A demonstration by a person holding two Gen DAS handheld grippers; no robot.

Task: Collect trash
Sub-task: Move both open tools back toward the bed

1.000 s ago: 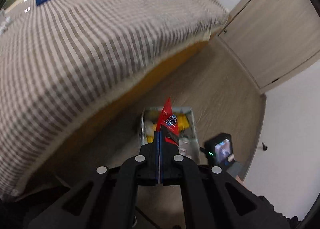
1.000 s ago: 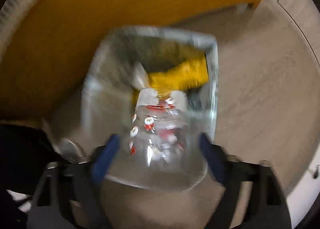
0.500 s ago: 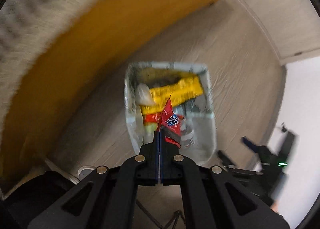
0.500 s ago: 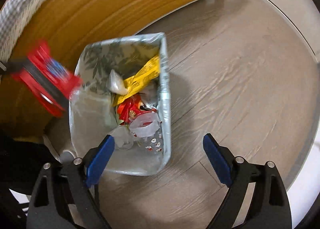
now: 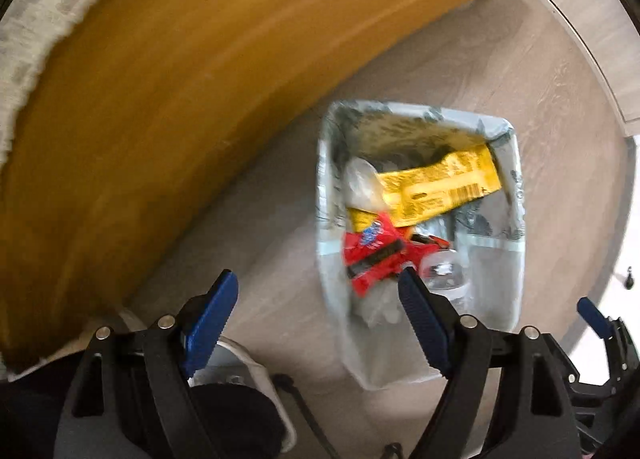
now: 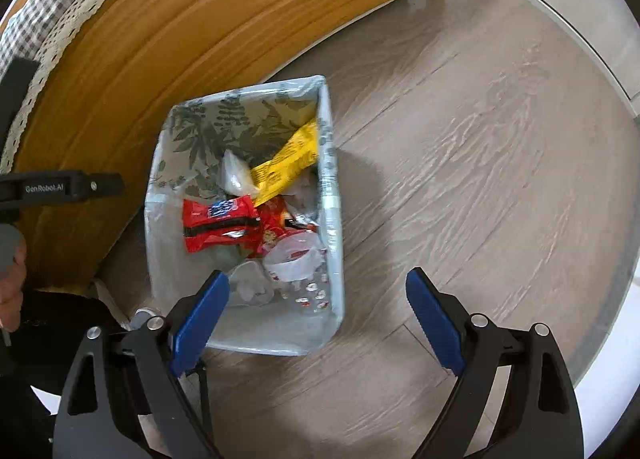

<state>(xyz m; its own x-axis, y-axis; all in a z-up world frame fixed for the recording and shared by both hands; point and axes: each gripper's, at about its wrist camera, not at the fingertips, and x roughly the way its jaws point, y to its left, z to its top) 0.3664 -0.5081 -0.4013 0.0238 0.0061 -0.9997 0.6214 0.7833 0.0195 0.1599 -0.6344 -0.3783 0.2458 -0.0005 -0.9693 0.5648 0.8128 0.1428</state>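
Note:
A rectangular trash bin with a leaf-print liner stands on the wood floor beside the bed; it also shows in the right wrist view. Inside lie a red snack wrapper, a yellow wrapper, a clear plastic cup and crumpled clear plastic. My left gripper is open and empty above the bin's near left side. My right gripper is open and empty above the bin's near edge.
The bed's orange wooden side panel runs along the left, with a checked cover on top. Pale cabinet doors stand at the far right. A white object lies on the floor under the left gripper.
My left gripper opened and let go of the red wrapper, which now lies in the bin. The right gripper stayed open and drew back slightly from the bin.

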